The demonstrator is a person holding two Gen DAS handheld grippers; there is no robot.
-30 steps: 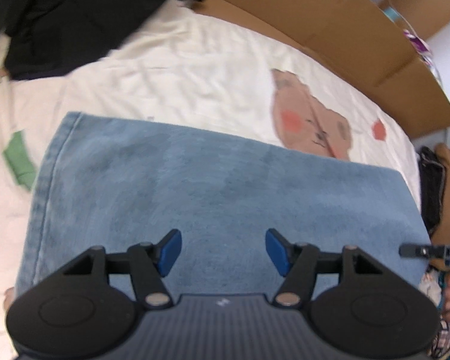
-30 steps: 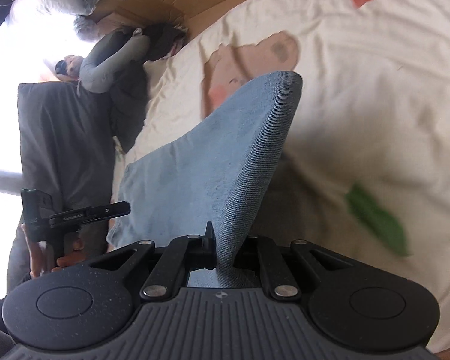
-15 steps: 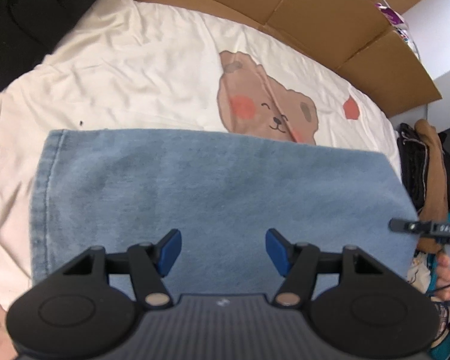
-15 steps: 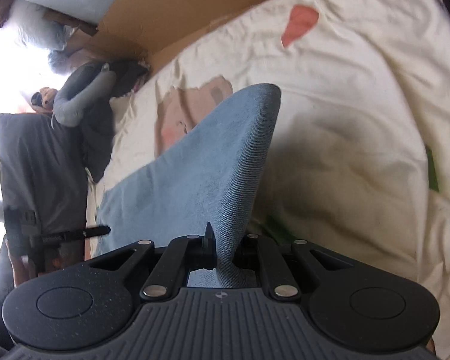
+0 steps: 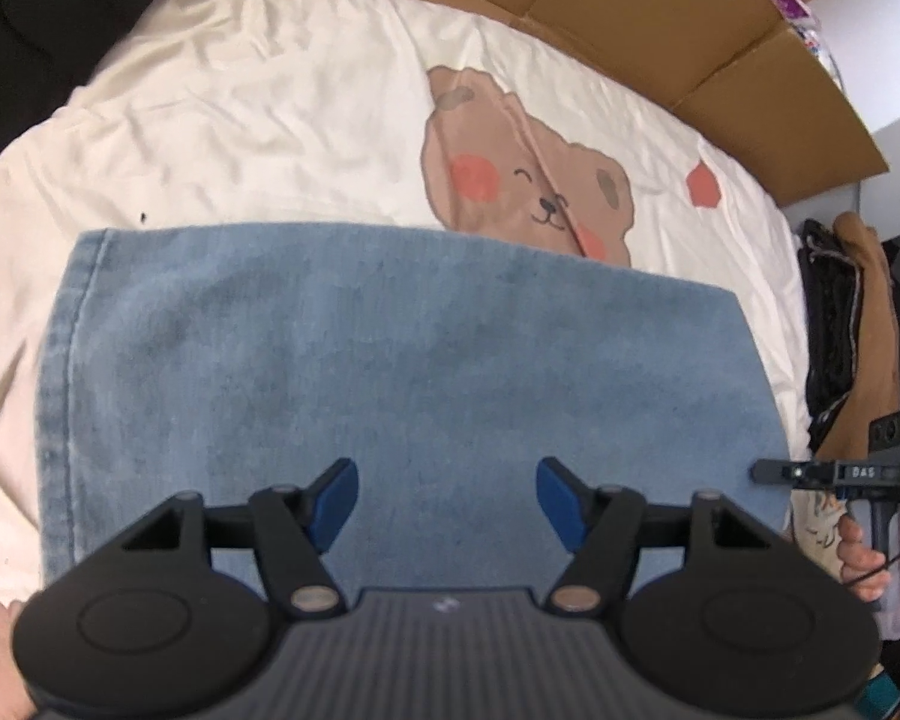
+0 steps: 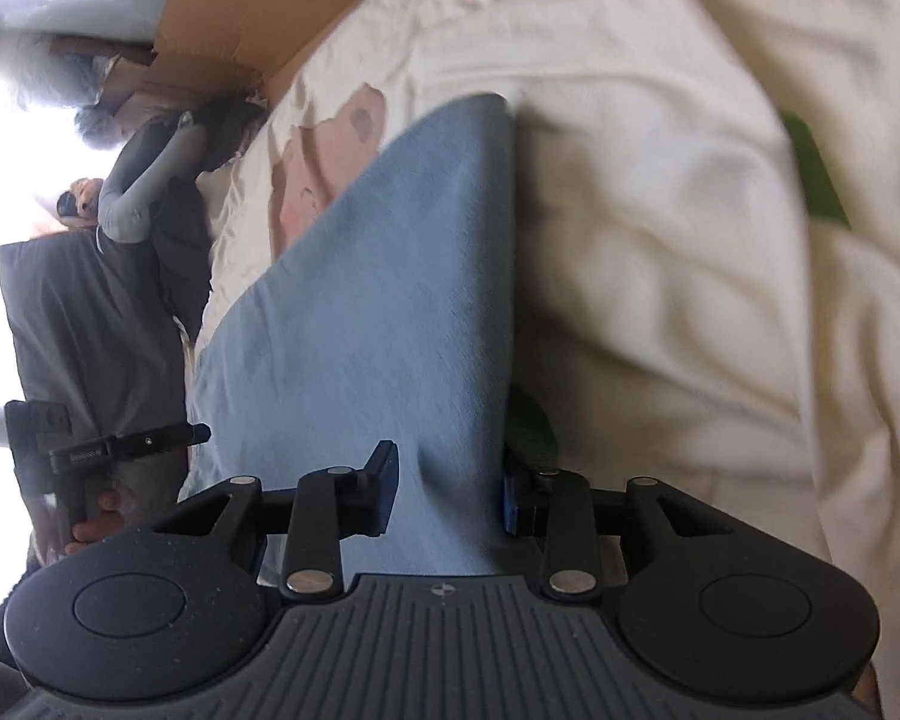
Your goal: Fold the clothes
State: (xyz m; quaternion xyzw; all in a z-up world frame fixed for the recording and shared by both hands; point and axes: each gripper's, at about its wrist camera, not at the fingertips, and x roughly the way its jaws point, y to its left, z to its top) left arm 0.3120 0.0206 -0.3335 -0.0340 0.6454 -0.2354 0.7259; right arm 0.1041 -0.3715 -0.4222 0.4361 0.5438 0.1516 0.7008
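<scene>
Here the blue denim garment [image 5: 402, 372] is laid flat across the cream bedsheet [image 5: 258, 96], its far edge just overlapping the printed bear [image 5: 528, 180], with a stitched hem seen down its left side. In the right wrist view the same cloth [image 6: 402, 276] is seen running back between the jaws of the right gripper [image 6: 450, 495]; those jaws have just been opening, and the fabric lies between the pads without being pinched, so it is released. The left gripper [image 5: 447, 495] is held over the near part of the garment with its fingers spread wide and nothing between them. Beyond the sheet, flattened cardboard [image 5: 660, 18] is propped along the far side, and a dark pile of clothes [image 5: 42, 18] is heaped at the far left.

The fold is judged to be nearly set down. A risk is seen in the right pads: if the cloth is snagged as the gripper is drawn away, the upper layer could be dragged askew. The layers could also be rucked up if the left fingers are pressed down unevenly.
</scene>
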